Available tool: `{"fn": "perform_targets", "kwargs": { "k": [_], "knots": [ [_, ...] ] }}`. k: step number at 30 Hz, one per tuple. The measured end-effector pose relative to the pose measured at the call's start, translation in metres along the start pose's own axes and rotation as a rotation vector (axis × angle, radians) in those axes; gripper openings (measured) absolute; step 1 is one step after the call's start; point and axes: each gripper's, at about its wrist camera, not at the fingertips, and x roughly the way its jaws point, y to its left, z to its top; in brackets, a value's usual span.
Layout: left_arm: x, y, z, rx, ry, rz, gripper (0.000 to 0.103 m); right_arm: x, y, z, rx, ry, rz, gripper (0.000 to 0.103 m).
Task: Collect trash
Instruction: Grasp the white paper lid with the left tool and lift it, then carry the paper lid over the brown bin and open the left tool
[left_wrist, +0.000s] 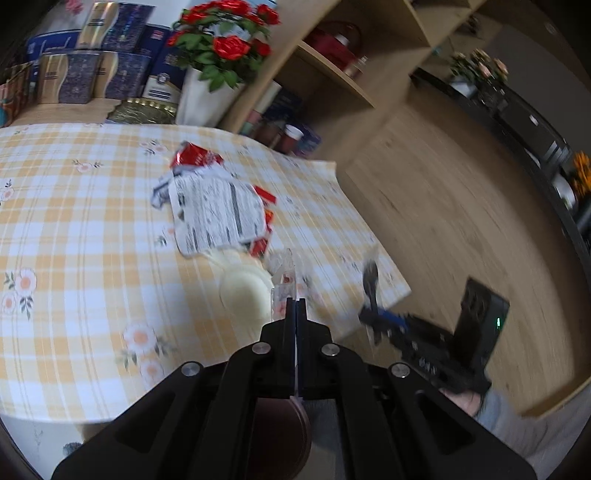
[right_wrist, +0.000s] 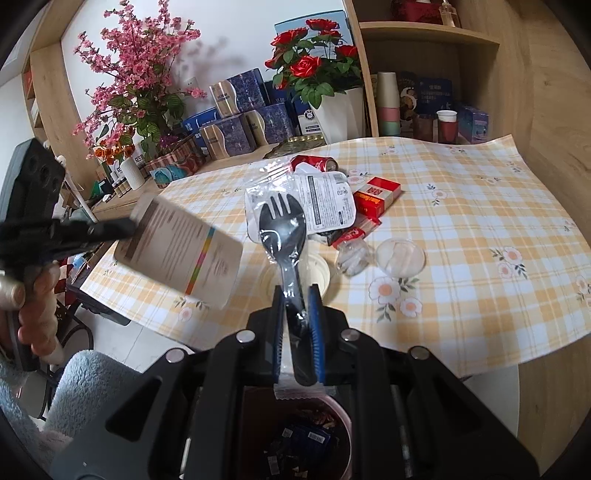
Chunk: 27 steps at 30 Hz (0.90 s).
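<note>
The right hand-held gripper (right_wrist: 297, 295) is clamped on the handle of a black plastic spork (right_wrist: 283, 236) in a clear wrapper, its long axis running forward along the fingers, tines away. The trash bin (right_wrist: 343, 424) sits directly beneath, so the drop is straight down. The left hand-held gripper (left_wrist: 296, 306) is pinched shut on a flat printed card (right_wrist: 181, 251), edge-on between its fingers. More litter remains on the bench (right_wrist: 461, 229) ahead.
</note>
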Motion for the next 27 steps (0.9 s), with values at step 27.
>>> {"fn": "perform_targets", "kwargs": {
  "k": [27],
  "knots": [
    [0.099, -0.004, -0.163, 0.201, 0.42, 0.145, 0.001, -0.015, 0.002, -0.043, 0.026, 0.056, -0.005, 0.016]
  ]
}}
